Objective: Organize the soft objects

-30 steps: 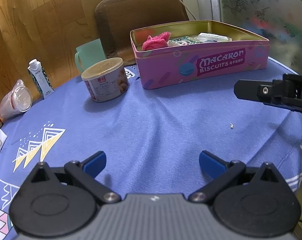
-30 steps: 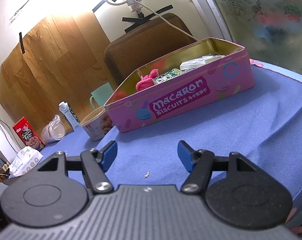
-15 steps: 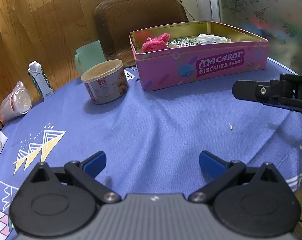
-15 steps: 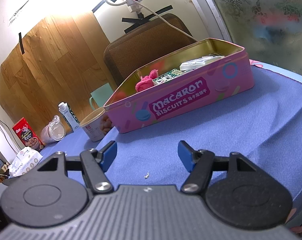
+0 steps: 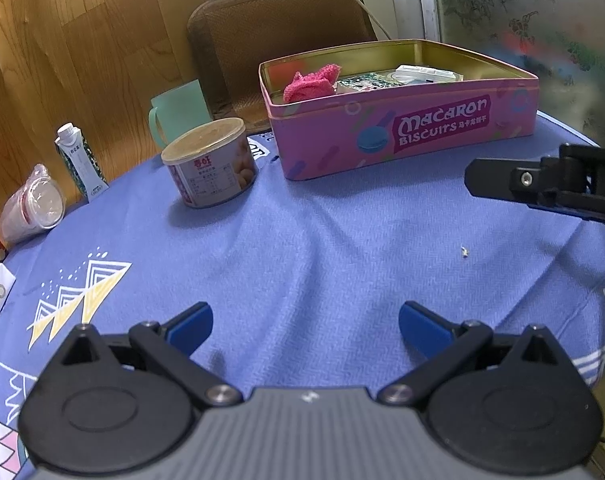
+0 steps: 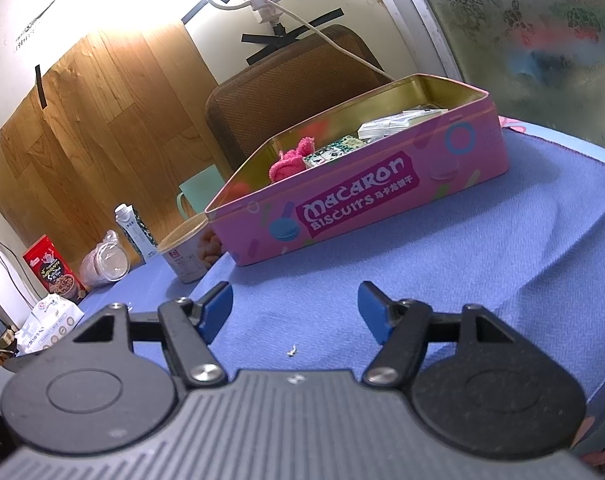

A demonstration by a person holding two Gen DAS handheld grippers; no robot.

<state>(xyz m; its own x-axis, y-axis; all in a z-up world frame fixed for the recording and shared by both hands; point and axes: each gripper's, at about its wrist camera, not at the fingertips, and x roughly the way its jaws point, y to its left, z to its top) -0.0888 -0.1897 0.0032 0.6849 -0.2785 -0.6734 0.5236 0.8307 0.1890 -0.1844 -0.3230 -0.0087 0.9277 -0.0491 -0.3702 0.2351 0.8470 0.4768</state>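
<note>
From the left wrist view, the left gripper [image 5: 305, 322] hangs low over the blue-clothed worktop [image 5: 302, 248], its blue fingers [image 5: 190, 326] spread wide with nothing between them. Ahead stands the pink biscuit tin [image 5: 402, 136], lid off, and a pink fluffy cloth [image 5: 310, 84] lies bunched in its left end beside some flat packets [image 5: 382, 80]. A snack can [image 5: 210, 162], a green mug [image 5: 178, 110], a small carton [image 5: 80, 158] and a tipped plastic cup [image 5: 34, 208] sit off to the left. The right gripper [image 5: 542, 186] pokes in from the right edge, side-on and above the cloth. A tiny crumb [image 5: 464, 251] is all that lies loose on the bare cloth.

From the right wrist view, the right gripper [image 6: 295, 312] also has its fingers [image 6: 376, 316] held apart and empty, pointing at the tin's [image 6: 362, 200] long printed side. The pink cloth [image 6: 290, 162] shows just above the rim.

No soft thing is left out on the worktop that I can see, so I'd judge the job finished or nearly so, with both tools idle.
</note>
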